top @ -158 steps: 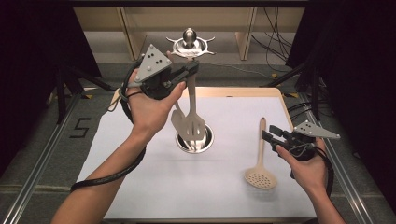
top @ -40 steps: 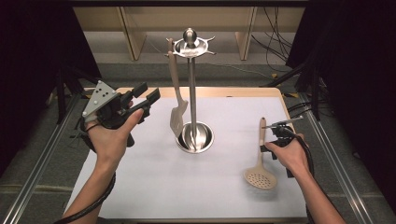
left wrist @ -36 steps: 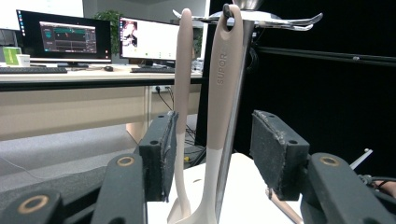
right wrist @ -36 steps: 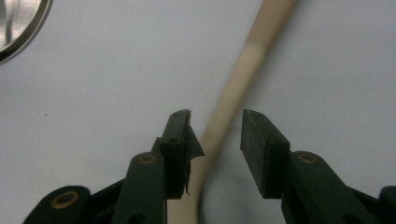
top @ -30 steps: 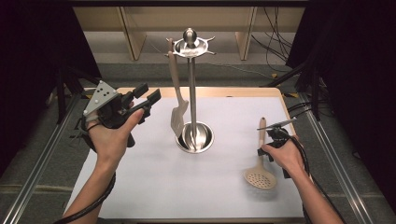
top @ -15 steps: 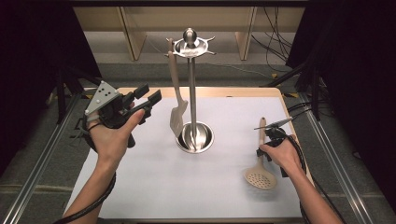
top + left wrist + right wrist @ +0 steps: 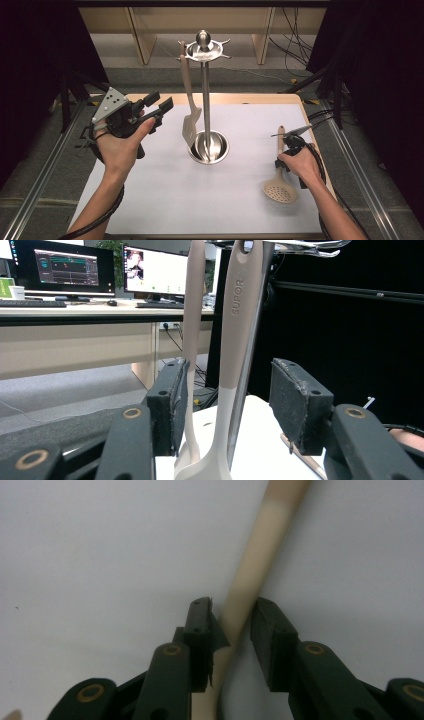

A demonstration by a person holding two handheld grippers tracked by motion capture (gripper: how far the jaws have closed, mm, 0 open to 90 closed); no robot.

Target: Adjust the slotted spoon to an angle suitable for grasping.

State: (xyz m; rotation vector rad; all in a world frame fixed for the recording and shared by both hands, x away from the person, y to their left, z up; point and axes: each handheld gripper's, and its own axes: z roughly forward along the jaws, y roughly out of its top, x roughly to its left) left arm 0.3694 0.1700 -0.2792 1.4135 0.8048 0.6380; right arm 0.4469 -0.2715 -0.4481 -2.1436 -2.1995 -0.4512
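Closing the right hand-held gripper (image 7: pixel 288 145) around the handle of the skimmer (image 7: pixel 279 176), jaws just now drawing in to a narrow gap with the handle between them (image 7: pixel 235 617); left pad touching, right pad not clearly pressing yet, so probably not a firm grip. Lying flat on the desk (image 7: pixel 150 200) near its right edge, skimmer head toward the person, handle pointing away. Hovering the left hand-held gripper (image 7: pixel 159 103) above the desk, jaws wide and empty, aimed at the rack (image 7: pixel 204 90), likely waiting. Hanging the slotted turner (image 7: pixel 189 107) from the rack's top hooks already. Leaving open desk between skimmer and rack for lifting across; little room beyond the right edge.
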